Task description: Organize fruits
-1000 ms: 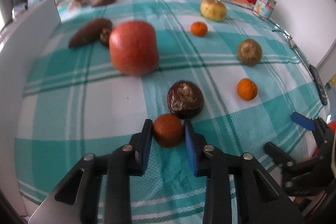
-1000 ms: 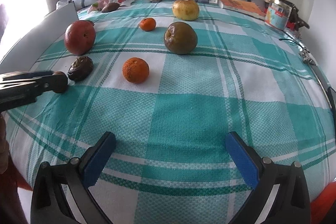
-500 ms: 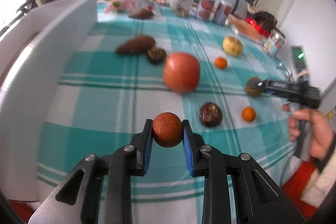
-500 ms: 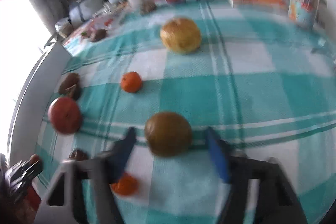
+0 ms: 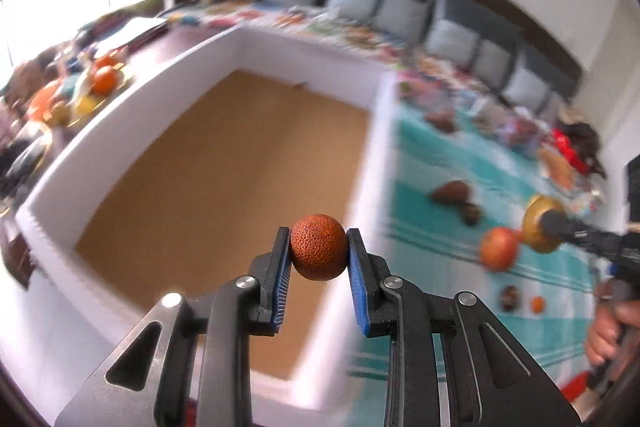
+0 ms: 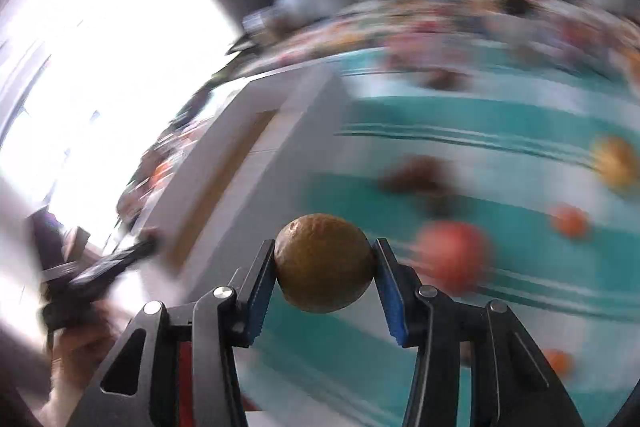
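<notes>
Left gripper [image 5: 318, 253] is clamped tight on the small round rough-skinned orange fruit [image 5: 319, 251], both blue pads pressed into its sides, and it hangs right over the white-walled box with the brown cardboard floor [image 5: 236, 183]. Right gripper [image 6: 324, 265] is pinched on the larger dull olive-brown round fruit [image 6: 323, 263], jaws only part closed because the fruit fills them. That one sits to the right of the box, above the teal-and-white checked cloth [image 6: 500, 227], not yet past the box wall.

I judge this the carry step: two fruits lifted, both bound for the box. Next, the left needs to lower toward the box floor and let go gently so the fruit doesn't bounce; the right has to clear the near wall first.

Both grippers tilt steeply downward. In the left view my right hand [image 5: 610, 331] shows beyond the box, gripping its handle. More fruit lies on the cloth to the right of the box, a big red one [image 5: 498, 253] among them.
</notes>
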`<state>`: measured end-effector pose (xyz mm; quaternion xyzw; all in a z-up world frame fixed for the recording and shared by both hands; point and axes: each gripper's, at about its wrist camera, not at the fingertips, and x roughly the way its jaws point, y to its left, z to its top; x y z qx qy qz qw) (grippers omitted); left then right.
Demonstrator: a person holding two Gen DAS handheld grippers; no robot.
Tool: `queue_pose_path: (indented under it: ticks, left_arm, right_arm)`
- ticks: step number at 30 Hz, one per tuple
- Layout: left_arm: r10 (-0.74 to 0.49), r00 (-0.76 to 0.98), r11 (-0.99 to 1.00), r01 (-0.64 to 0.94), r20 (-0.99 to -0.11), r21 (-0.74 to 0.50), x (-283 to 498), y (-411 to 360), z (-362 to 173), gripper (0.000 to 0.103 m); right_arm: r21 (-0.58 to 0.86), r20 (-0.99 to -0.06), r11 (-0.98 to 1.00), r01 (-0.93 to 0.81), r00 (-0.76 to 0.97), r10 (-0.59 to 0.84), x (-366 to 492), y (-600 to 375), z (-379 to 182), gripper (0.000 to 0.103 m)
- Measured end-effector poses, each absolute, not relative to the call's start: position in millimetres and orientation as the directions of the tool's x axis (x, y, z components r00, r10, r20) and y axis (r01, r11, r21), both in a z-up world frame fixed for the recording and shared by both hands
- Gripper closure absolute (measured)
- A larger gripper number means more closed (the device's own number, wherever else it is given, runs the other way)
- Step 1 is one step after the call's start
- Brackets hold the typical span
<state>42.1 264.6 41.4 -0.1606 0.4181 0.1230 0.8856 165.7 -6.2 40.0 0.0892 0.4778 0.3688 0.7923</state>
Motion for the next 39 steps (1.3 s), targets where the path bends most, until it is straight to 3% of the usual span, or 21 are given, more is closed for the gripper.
queue_pose_path:
  ticks: [4,8,11,13,17,19,23,27,30,34,39]
  left_arm:
    - [0.128,0.552,0.917,-0.382,-0.824,-0.113,43,282,16,0.076]
    - [0.134,0.509,0.913,-0.398,-0.85,-0.094,44,284,0,0.074]
    - [0.147,0.498,0.909,-0.408,-0.855,-0.081,40,282,-1,0.05]
    - [0.16,0.524,0.912,-0.402,-0.837,-0.078,37,277,6,0.044]
    - [0.194,0.592,0.92,-0.386,-0.782,-0.064,37,259,31,0.04]
    - [0.195,0.636,0.931,-0.359,-0.746,-0.062,41,247,42,0.026]
    - [0.216,0.671,0.96,-0.28,-0.709,0.027,70,216,42,0.022]
    - [0.197,0.563,0.971,-0.223,-0.802,0.082,102,200,5,0.022]
    - [0.24,0.552,0.966,-0.216,-0.798,0.142,95,183,-2,0.024]
    - [0.238,0.548,0.966,-0.224,-0.802,0.133,83,173,0,0.022]
    - [0.257,0.553,0.961,-0.237,-0.792,0.146,78,160,0,0.022]
  right_arm:
    - [0.488,-0.691,0.618,-0.616,0.16,0.705,151,108,43,0.055]
    - [0.434,-0.748,0.618,-0.655,0.12,0.653,151,183,16,0.055]
    - [0.43,-0.78,0.657,-0.619,0.112,0.616,162,200,-5,0.053]
    - [0.446,-0.766,0.669,-0.595,0.132,0.629,168,193,-6,0.053]
    - [0.452,-0.703,0.678,-0.579,0.236,0.67,159,135,29,0.035]
    - [0.412,-0.684,0.698,-0.586,0.307,0.662,155,97,42,0.027]
    - [0.238,-0.686,0.821,-0.518,0.509,0.52,143,-14,35,0.008]
    - [0.008,-0.76,0.948,-0.319,0.614,0.213,136,-143,-22,0.006]
    - [-0.105,-0.792,0.982,-0.158,0.61,0.014,126,-229,-58,0.006]
    - [-0.118,-0.794,0.993,-0.007,0.601,-0.09,115,-304,-79,0.006]
    - [-0.088,-0.795,0.995,0.045,0.598,-0.098,117,-324,-93,0.006]
